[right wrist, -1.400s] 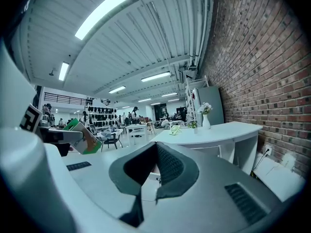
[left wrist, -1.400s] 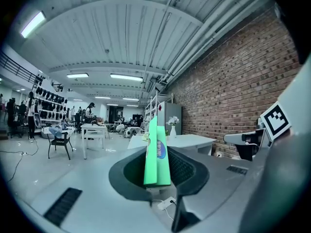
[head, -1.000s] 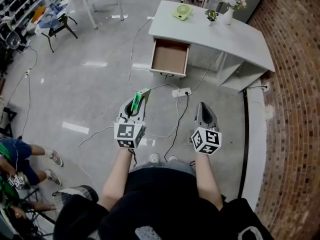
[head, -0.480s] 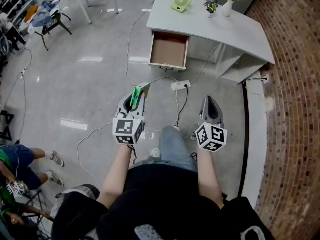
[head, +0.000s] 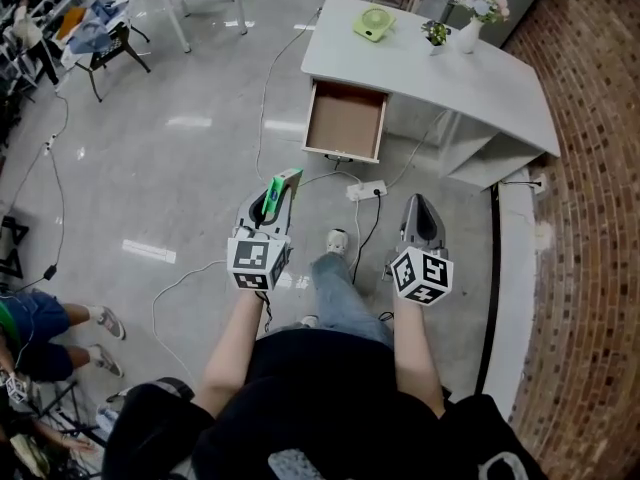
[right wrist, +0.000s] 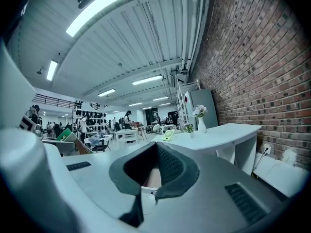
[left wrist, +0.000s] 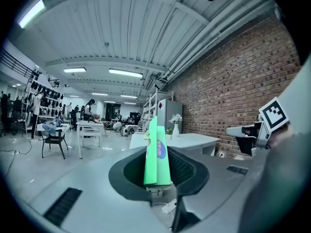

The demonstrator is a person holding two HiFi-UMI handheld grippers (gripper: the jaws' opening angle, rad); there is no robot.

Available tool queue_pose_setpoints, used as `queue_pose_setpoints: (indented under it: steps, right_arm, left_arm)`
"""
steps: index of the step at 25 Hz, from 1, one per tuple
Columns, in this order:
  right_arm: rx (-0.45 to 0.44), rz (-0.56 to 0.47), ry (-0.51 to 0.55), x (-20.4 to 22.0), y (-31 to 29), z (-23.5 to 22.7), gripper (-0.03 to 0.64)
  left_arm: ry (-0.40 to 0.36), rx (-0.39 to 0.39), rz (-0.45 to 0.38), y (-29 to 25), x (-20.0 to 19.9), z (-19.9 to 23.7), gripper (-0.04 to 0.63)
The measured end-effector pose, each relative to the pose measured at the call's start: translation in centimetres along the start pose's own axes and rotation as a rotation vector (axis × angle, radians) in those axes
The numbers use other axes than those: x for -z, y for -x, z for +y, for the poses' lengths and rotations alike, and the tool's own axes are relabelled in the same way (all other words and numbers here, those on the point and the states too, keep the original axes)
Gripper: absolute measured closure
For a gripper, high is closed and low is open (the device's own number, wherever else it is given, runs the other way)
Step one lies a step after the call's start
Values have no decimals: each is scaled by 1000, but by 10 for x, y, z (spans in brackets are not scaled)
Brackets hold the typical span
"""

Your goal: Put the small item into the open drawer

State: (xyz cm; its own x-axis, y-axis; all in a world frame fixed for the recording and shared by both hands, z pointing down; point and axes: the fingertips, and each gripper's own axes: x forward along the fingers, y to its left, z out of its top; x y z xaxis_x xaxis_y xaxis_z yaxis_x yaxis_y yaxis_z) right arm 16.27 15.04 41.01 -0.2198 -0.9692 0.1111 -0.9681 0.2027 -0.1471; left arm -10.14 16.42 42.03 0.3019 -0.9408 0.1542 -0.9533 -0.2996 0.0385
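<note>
My left gripper (head: 275, 196) is shut on a small green box (head: 277, 187), which stands upright between the jaws in the left gripper view (left wrist: 157, 154). My right gripper (head: 418, 207) is held level beside it, its jaws meeting in a point with nothing in them (right wrist: 148, 186). Ahead on the floor stands a white desk (head: 470, 78) with its brown-lined drawer (head: 345, 120) pulled out and open. The drawer lies well beyond both grippers.
A power strip (head: 365, 189) and cables (head: 270, 78) lie on the floor before the desk. A green object (head: 370, 23), a small plant (head: 434, 34) and a vase of flowers (head: 470, 28) stand on the desk. A brick wall (head: 590, 218) runs along the right. A seated person (head: 40, 318) is at the left.
The person has stepped forward, one leg and shoe now swung out between the grippers. Both grippers keep their pose and the green box stays held.
</note>
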Motion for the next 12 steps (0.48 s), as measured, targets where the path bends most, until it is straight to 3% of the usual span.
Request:
queue_pose_setpoints:
  steps: [7, 12]
  right_arm:
    - [-5, 19, 13, -1, -93, -26, 615]
    - [-27, 33, 23, -18, -182, -46, 615]
  left_arm:
    - [6, -31, 18, -85, 1, 28, 506]
    - [2, -41, 18, -172, -19, 49, 506]
